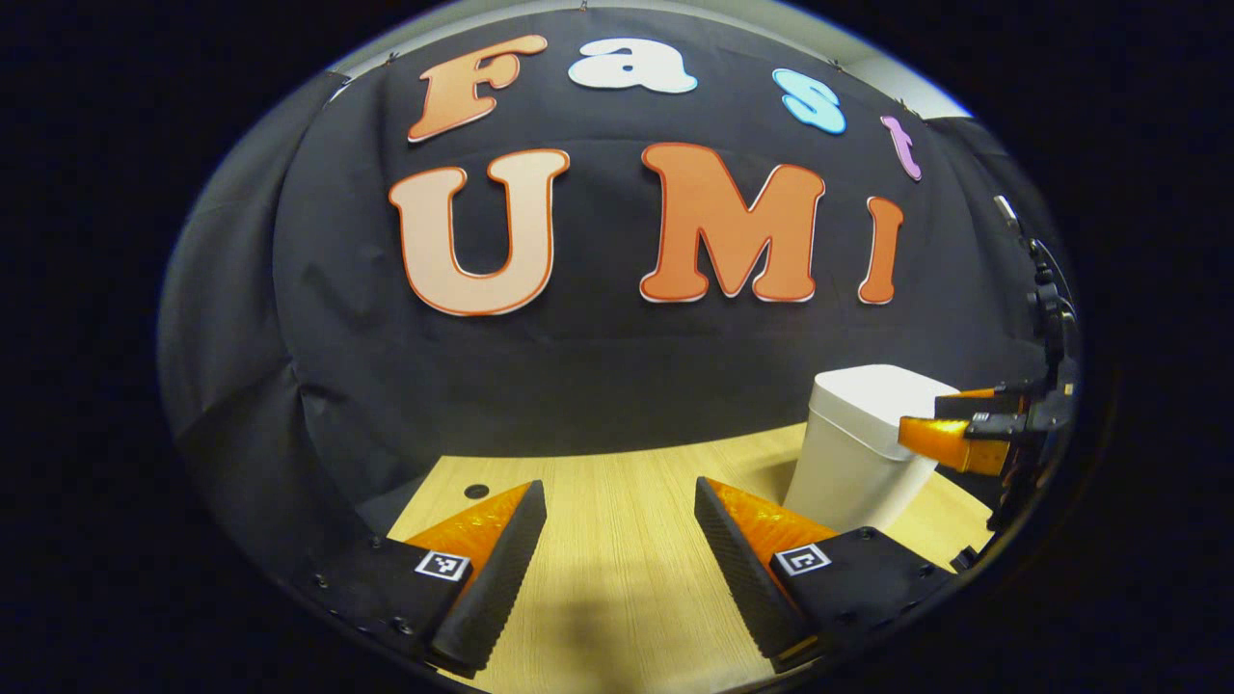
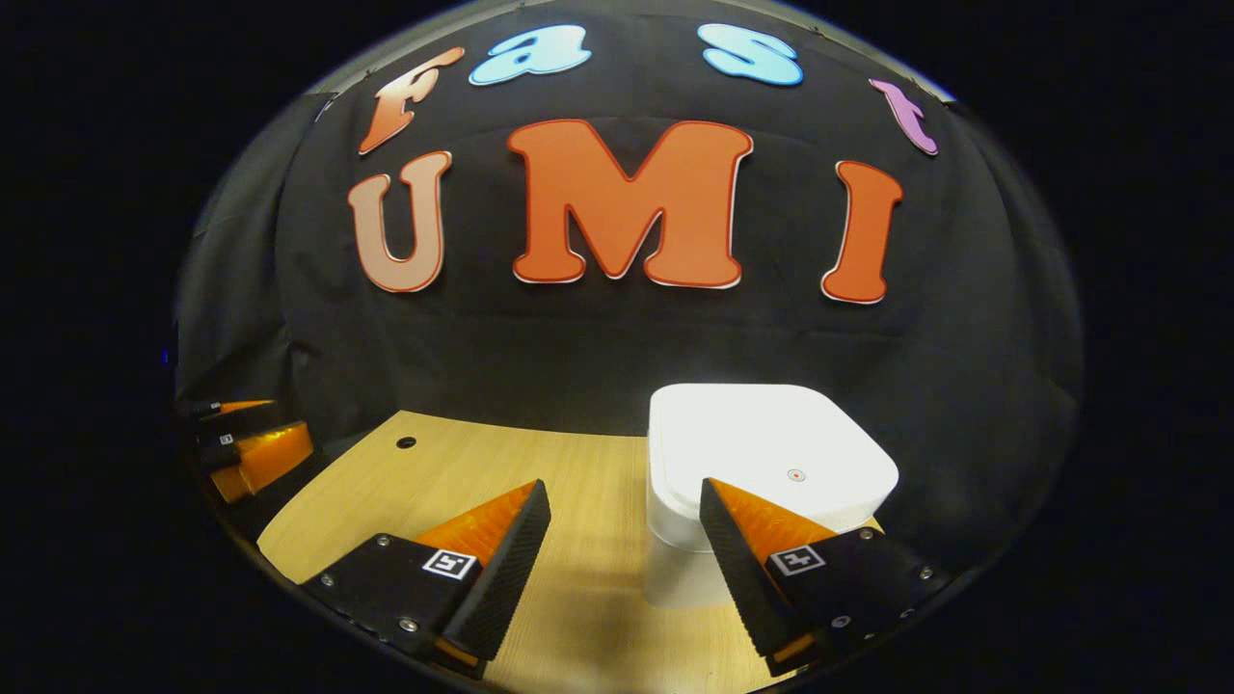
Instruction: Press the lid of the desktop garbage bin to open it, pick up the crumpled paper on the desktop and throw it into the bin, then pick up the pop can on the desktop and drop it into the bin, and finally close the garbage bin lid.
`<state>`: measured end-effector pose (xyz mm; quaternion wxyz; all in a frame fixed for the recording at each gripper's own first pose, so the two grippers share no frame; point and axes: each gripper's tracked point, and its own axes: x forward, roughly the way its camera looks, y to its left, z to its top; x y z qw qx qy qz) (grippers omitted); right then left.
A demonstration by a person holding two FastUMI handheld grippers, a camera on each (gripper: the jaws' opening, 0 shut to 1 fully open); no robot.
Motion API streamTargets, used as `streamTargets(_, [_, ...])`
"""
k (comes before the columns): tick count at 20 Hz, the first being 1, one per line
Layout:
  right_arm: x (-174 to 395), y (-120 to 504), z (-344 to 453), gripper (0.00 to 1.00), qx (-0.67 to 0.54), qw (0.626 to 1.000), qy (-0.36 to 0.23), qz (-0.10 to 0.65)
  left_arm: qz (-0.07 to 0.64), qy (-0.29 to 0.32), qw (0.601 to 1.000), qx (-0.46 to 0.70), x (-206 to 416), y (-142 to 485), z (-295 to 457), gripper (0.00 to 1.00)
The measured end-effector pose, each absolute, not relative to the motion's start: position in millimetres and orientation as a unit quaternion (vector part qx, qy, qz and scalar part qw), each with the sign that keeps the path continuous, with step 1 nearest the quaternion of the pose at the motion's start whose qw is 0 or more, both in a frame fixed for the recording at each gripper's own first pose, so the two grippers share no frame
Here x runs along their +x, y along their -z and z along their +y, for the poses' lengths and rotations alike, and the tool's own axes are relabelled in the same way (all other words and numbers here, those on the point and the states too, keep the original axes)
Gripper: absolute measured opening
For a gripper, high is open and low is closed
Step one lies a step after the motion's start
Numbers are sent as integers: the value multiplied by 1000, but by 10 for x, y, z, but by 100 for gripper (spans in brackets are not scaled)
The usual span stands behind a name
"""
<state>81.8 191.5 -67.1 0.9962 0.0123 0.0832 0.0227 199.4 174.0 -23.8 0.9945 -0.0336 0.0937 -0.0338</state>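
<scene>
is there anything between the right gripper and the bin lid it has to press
Nothing visible. The right gripper is open and empty, just in front of the white bin, whose lid is closed and bare, with only wooden desktop between.

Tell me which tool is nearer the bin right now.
The right tool: the white bin sits just ahead of its fingers, lid closed. The left tool stands off to the side.

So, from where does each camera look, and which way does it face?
Left gripper view: rides on the left gripper, facing the booth wall over the table; its open fingers show below, with the bin and right gripper at right.
Right gripper view: rides on the right gripper, above the bin's closed lid; the left gripper shows far left.
Shared: bin, table, wall.
</scene>
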Motion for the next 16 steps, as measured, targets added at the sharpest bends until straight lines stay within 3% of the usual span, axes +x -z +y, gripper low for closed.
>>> streamTargets(16, [850,790,2420,96,-29,996,-65,60,24,-13,999,-26,1982,-13,1870,99])
